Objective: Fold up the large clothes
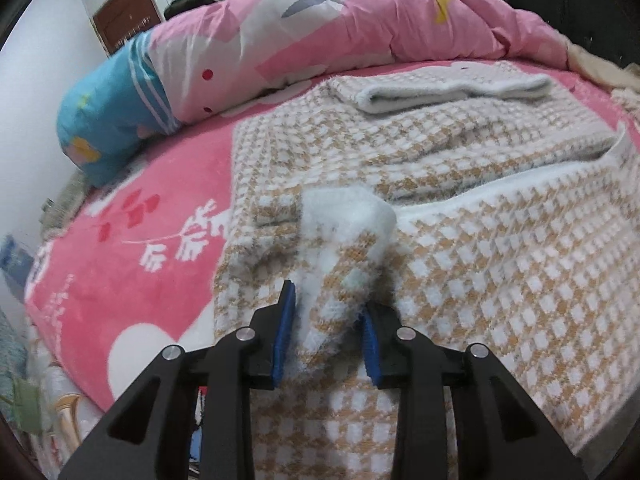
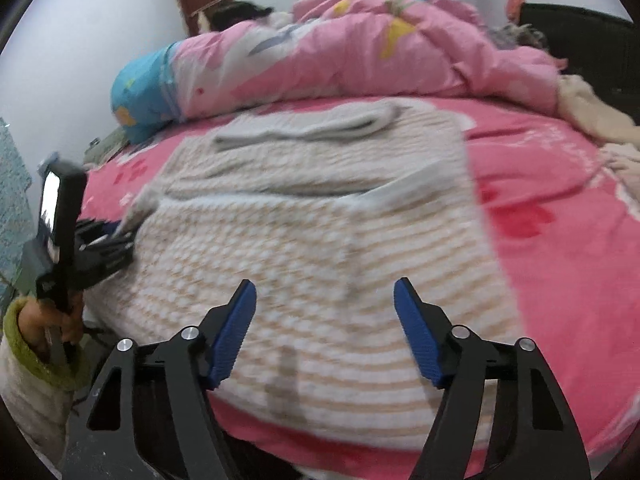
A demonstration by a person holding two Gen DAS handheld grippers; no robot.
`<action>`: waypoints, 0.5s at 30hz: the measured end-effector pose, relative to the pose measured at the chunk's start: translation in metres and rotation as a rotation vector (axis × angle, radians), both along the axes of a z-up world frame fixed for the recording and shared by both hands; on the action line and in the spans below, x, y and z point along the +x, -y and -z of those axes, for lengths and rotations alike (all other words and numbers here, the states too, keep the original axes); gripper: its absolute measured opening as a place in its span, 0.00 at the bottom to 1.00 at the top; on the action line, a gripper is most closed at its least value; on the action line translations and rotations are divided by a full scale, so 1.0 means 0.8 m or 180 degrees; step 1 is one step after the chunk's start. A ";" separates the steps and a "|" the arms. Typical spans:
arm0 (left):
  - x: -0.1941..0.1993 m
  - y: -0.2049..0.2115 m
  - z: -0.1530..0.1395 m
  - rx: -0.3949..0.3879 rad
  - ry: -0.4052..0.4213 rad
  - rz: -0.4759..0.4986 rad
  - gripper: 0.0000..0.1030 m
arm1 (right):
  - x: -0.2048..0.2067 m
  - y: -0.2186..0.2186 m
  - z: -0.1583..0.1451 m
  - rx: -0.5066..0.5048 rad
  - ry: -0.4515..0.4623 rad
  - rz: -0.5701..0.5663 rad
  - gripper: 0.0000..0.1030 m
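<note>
A large tan-and-white checked sweater (image 1: 500,264) lies spread on the pink bed cover (image 1: 132,264). Its far part is folded over, with a pale ribbed band (image 1: 452,92) on top. My left gripper (image 1: 328,300) is shut on one sleeve (image 1: 340,280) near its fluffy white cuff (image 1: 344,216), lifting it off the sweater's left side. In the right wrist view the sweater (image 2: 320,220) looks blurred. My right gripper (image 2: 326,282) hangs open over its near part with nothing between the blue pads. The left gripper (image 2: 100,240) shows at the sweater's left edge, held by a hand (image 2: 44,320).
A bunched pink quilt (image 1: 360,28) and a blue pillow (image 1: 108,120) lie across the far side of the bed. A cream blanket (image 2: 592,120) sits at the far right, beside a dark headboard (image 2: 580,40). A brown door (image 1: 124,8) stands behind. Bare pink cover (image 2: 552,240) flanks the sweater.
</note>
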State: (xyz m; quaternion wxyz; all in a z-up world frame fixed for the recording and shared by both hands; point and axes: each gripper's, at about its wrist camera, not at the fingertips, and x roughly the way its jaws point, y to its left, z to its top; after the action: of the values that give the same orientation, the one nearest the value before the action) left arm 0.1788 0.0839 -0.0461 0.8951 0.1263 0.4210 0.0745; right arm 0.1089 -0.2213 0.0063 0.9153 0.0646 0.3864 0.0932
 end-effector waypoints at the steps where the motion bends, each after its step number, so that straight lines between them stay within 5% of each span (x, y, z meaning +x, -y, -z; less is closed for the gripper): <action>1: -0.001 0.001 0.000 0.0007 0.0010 -0.0012 0.27 | 0.004 0.010 -0.003 -0.0010 -0.0017 0.0049 0.62; 15: -0.001 -0.005 0.000 -0.0178 0.0056 -0.0075 0.27 | 0.095 0.042 0.007 -0.0081 -0.0307 0.0142 0.57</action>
State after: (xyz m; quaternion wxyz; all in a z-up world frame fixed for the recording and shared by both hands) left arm 0.1782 0.0878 -0.0462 0.9010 0.0956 0.4165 0.0744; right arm 0.1849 -0.2548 0.0003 0.8983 0.0660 0.4296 0.0647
